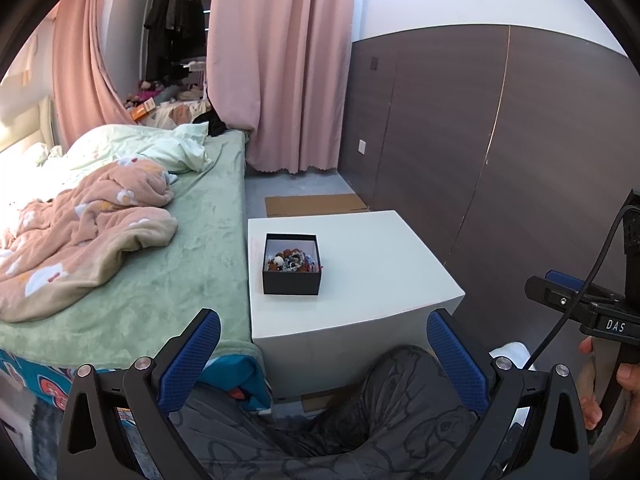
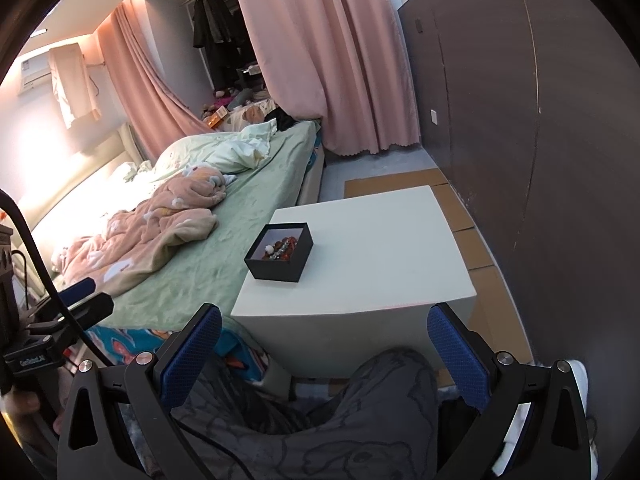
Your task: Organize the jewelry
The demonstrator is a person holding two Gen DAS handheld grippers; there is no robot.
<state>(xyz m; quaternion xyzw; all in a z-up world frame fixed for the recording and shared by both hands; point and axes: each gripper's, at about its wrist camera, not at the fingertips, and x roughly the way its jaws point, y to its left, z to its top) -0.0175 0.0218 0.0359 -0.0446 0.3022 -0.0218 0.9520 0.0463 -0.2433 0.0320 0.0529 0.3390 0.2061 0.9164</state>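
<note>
A black open box [image 1: 291,278] [image 2: 276,268] stands on a white table [image 1: 380,272] [image 2: 380,248], near its left side. A tangle of beaded jewelry [image 1: 291,261] [image 2: 279,249] lies inside the box. My left gripper [image 1: 323,334] is open and empty, held back from the table's near edge, above the person's knee. My right gripper [image 2: 324,330] is also open and empty, at a similar distance from the table. The right gripper also shows at the right edge of the left wrist view [image 1: 576,300].
A bed with a green sheet [image 1: 168,248] [image 2: 240,216] and a pink blanket [image 1: 88,232] adjoins the table's left side. A dark wall panel [image 1: 500,160] runs along the right. Cardboard [image 1: 316,204] lies on the floor behind the table. Pink curtains [image 1: 280,60] hang beyond.
</note>
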